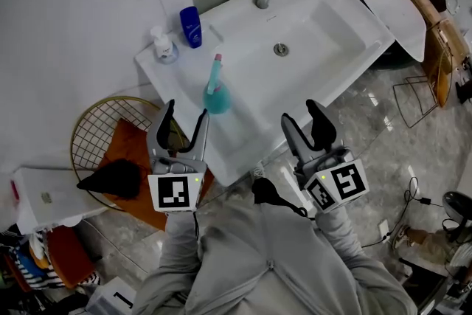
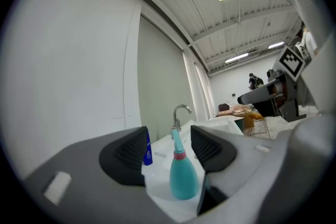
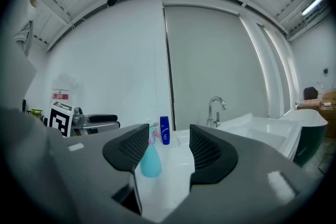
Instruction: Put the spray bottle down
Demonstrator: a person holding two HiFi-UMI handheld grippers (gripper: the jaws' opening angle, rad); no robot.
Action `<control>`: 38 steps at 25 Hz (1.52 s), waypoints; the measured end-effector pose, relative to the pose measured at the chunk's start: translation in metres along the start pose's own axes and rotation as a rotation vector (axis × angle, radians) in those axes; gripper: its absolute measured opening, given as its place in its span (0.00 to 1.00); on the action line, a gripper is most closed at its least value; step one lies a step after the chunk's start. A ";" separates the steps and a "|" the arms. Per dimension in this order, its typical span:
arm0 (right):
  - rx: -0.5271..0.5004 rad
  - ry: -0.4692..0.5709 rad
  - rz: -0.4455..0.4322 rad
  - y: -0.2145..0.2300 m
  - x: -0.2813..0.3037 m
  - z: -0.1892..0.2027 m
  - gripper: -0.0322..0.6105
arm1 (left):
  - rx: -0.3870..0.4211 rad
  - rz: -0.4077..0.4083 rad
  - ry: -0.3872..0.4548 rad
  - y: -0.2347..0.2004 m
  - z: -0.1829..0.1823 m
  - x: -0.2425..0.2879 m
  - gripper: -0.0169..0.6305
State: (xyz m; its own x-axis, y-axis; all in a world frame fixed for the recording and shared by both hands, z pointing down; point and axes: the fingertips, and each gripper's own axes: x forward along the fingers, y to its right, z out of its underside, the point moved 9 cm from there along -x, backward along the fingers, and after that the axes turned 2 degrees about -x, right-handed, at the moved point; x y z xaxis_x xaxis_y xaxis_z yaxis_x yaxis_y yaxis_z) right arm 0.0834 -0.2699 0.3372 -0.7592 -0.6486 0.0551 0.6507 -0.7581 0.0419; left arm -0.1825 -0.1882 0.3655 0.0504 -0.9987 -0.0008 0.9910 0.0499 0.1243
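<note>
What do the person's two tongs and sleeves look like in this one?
The left tongs and right tongs match: each has a grey body and two black, tapered jaws with ribbed inner pads. Each carries a white cube printed with black square markers. The person wears grey sleeves.

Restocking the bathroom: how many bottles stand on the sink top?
3: the teal spray bottle left of the basin near the front, the blue bottle at the back, the clear pump bottle left of it. None appears hidden.
</note>
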 end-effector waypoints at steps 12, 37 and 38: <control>0.000 0.007 -0.003 -0.026 -0.015 0.001 0.40 | -0.006 -0.039 0.007 -0.010 -0.006 -0.052 0.46; -0.018 -0.021 -0.019 -0.061 -0.017 0.008 0.40 | 0.003 -0.094 0.008 -0.026 -0.004 -0.104 0.46; -0.019 -0.022 -0.017 -0.061 -0.017 0.008 0.40 | 0.008 -0.096 0.008 -0.027 -0.003 -0.105 0.46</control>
State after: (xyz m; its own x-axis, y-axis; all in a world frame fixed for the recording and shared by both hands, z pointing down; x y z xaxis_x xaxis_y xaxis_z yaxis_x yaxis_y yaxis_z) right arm 0.0566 -0.2117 0.3420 -0.7696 -0.6339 0.0764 0.6370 -0.7705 0.0239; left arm -0.2143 -0.0850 0.3592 -0.0435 -0.9988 -0.0207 0.9903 -0.0458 0.1314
